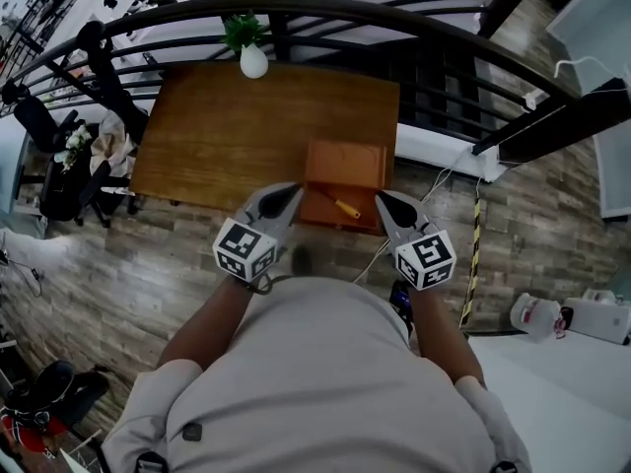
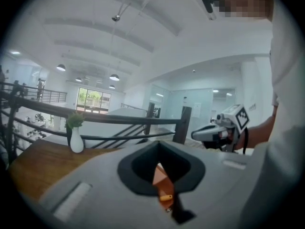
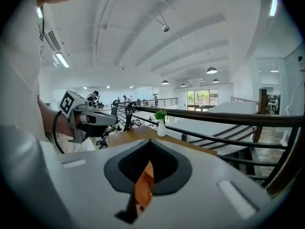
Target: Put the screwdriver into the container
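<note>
An orange-brown wooden container (image 1: pixel 344 166) sits at the front right edge of the wooden table (image 1: pixel 227 136). A yellow-handled screwdriver (image 1: pixel 341 206) lies slanted across the container's near part. My left gripper (image 1: pixel 293 191) hovers just left of the container, shut and holding nothing. My right gripper (image 1: pixel 381 200) hangs just right of it, also shut and holding nothing. In the left gripper view, the narrow slit between the jaws of the left gripper (image 2: pixel 159 144) shows the container (image 2: pixel 159 175) and the yellow handle (image 2: pixel 166 197). The right gripper view shows only the container (image 3: pixel 144 187) through its slit.
A white vase with a green plant (image 1: pixel 252 57) stands at the table's far edge. A dark curved railing (image 1: pixel 325 8) runs behind the table. A cable (image 1: pixel 444 180) lies on the wood floor to the right. Chairs (image 1: pixel 69 166) stand left of the table.
</note>
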Action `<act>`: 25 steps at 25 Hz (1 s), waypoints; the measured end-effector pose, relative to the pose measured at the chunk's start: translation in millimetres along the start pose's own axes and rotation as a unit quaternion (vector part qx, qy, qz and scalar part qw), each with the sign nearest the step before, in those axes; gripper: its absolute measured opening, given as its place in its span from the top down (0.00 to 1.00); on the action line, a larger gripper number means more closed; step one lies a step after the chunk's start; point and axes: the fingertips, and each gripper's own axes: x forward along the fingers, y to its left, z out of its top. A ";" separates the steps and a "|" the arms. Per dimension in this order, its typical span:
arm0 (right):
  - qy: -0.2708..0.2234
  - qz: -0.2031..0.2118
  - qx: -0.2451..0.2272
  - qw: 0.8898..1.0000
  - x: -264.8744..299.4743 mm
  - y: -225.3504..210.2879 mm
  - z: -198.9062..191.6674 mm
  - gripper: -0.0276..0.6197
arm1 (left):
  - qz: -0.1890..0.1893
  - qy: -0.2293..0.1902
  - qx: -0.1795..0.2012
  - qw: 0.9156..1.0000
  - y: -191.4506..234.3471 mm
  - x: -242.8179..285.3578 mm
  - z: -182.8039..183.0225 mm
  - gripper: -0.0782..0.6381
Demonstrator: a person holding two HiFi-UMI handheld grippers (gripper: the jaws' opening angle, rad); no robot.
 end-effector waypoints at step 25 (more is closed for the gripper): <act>-0.031 0.097 0.021 0.995 -161.2 50.3 -60.1 0.95 | 0.053 0.014 0.009 0.998 -185.7 -44.0 -51.5 0.89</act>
